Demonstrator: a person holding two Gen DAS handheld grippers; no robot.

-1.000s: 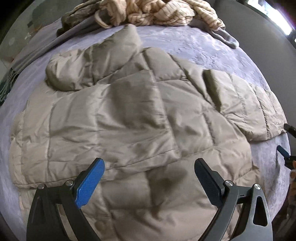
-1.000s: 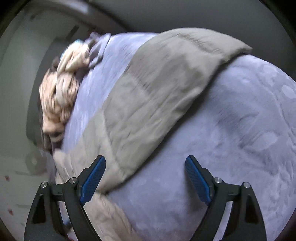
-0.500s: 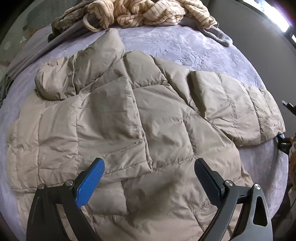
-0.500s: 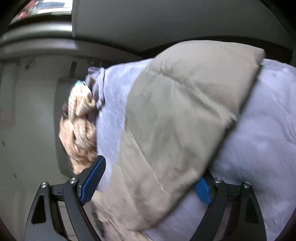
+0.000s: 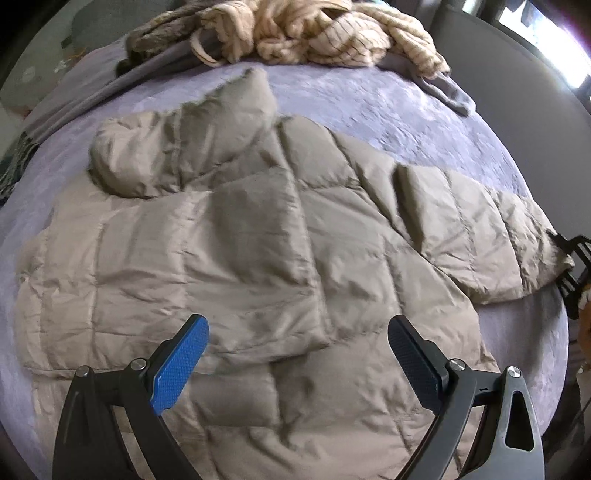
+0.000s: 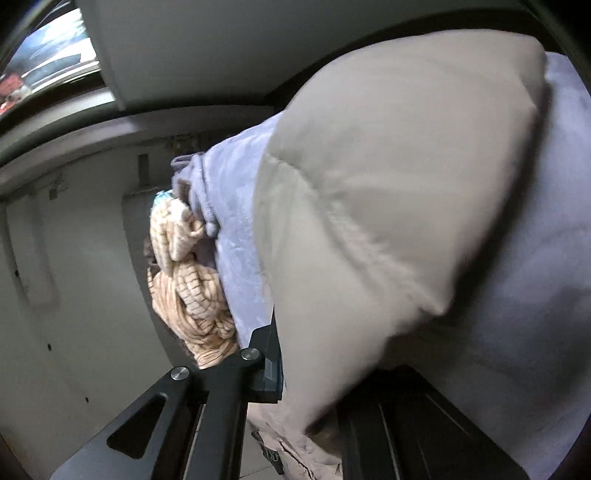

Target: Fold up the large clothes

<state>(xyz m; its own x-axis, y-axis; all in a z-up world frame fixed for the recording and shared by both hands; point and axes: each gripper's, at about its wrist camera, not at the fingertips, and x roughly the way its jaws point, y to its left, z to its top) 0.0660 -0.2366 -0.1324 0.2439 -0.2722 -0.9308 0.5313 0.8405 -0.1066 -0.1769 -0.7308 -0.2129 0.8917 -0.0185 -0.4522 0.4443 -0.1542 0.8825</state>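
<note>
Writing and labels: no readable brand, tag or lettering shows on the jacket, the bedding or either claw.

Left claw [image 5: 297, 363]: its two fingers stand wide apart, one with a blue textured pad [image 5: 181, 367], the other with a dark pad [image 5: 415, 365]; nothing sits between them and neither pad touches fabric. It hovers above the garment, pointing steeply down.

Right claw [image 6: 310, 373]: its jaws are closing, with the cuff end of the jacket's sleeve [image 6: 388, 206] between them; the fabric bulges out past the fingers and hides the pads. In the left wrist view this claw [image 5: 572, 266] shows only as black framework at the far right edge, touching the sleeve end.

Task garment: a beige quilted puffer jacket [image 5: 240, 258] lies spread flat directly ahead of and beneath the left claw, its hood [image 5: 177, 155] beyond the fingers to the left, one sleeve folded across the chest, the other sleeve stretched out to the right into the right claw.

Surface: a lavender textured bedspread [image 5: 388, 107] under the jacket, running beyond it on all sides.

Far side: a heap of cream striped knitted clothes [image 5: 314, 33] well beyond the left claw, apart from the jacket; seen left of the right claw's fingers in its own view.

Grey garment: a grey cloth [image 5: 447, 92] beside that heap.
</note>
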